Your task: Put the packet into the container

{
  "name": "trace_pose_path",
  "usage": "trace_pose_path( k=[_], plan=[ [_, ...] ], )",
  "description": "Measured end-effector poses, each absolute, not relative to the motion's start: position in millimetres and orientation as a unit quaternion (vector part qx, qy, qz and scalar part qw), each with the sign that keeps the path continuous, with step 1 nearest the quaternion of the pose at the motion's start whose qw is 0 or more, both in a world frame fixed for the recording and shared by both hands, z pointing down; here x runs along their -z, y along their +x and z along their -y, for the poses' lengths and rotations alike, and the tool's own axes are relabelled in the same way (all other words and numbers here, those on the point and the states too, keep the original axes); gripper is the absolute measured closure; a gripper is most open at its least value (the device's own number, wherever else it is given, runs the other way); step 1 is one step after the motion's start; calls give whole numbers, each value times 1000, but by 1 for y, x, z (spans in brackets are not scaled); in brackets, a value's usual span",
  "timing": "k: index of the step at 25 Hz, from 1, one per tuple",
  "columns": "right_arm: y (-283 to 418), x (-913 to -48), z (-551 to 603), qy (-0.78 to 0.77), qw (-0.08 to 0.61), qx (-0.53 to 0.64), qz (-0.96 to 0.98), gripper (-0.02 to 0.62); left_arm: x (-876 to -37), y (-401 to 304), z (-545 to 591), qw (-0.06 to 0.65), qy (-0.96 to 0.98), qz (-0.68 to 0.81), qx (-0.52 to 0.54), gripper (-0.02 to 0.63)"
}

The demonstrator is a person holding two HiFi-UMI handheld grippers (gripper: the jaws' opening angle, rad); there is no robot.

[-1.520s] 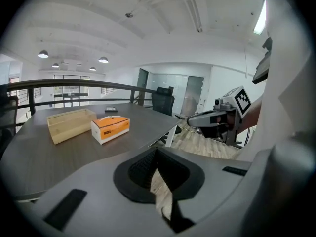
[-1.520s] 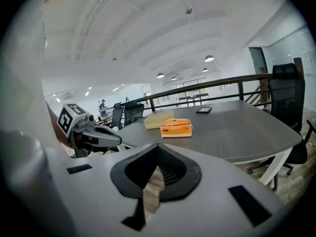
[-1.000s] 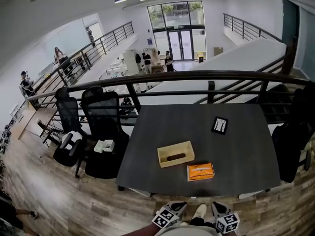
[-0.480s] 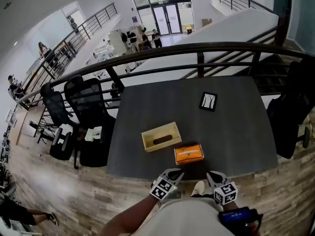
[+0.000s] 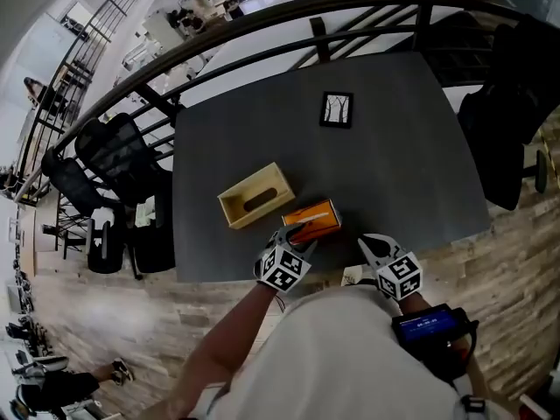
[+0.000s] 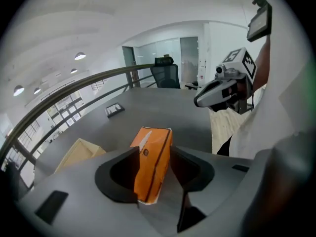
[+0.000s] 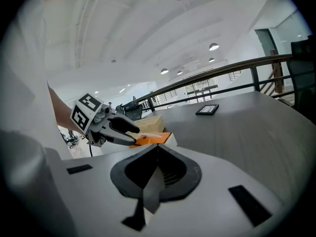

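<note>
The left fingers (image 6: 126, 159) stand part-way open on either side of the orange packet (image 6: 152, 162), one on each long face of its near end. They have just been opening, and they grip nothing: the packet lies flat on the table (image 5: 394, 164) between them, with no squeeze on it. The left gripper (image 5: 297, 230) slopes down to it from the near edge, its marker cube (image 5: 282, 269) just behind, at the end of a bare forearm.

The right fingers (image 7: 150, 186) are pressed together with nothing between them. The right gripper (image 5: 367, 241) hangs over the near edge of the table, to the right of the packet and apart from it, and points across the top. Its own marker cube (image 5: 402, 278) sits behind it, and a dark device with a blue screen (image 5: 429, 326) shows at that wrist.

The packet is close to the table's near edge, a little left of the middle, with its long side roughly along that edge. The container (image 5: 255, 196), an open pale yellow box with a dark slot in its floor, stands just beside the packet, on the far left of it. It is empty.

A small black-framed card (image 5: 337, 109) lies flat towards the far edge, well apart from both. Past the far edge runs a dark railing (image 5: 262, 24). Black office chairs (image 5: 114, 160) stand on the wooden floor (image 5: 105, 313) off the left edge.
</note>
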State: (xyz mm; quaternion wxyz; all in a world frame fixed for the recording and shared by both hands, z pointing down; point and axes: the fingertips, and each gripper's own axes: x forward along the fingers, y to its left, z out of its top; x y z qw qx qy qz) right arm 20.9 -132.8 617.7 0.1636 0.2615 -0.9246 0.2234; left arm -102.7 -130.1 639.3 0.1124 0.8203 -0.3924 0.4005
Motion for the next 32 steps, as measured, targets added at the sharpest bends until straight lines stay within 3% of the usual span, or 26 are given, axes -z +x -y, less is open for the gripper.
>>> trace_pose_path(
  k=[6, 8, 14, 21, 32],
  plan=[
    [24, -624, 149, 254, 157, -239, 924, 588, -668, -108, 152, 104, 807, 312, -492, 279],
    [24, -625, 153, 252, 154, -241, 925, 588, -678, -110, 152, 113, 799, 274, -523, 258],
    [26, -628, 159, 258, 149, -250, 921, 588, -694, -115, 150, 136, 780, 226, -568, 263],
    [24, -631, 162, 281, 148, -252, 914, 588, -697, -117, 149, 130, 785, 216, -566, 358],
    [-13, -617, 153, 291, 160, -239, 912, 588, -670, -138, 129, 159, 805, 236, -520, 365]
  ],
)
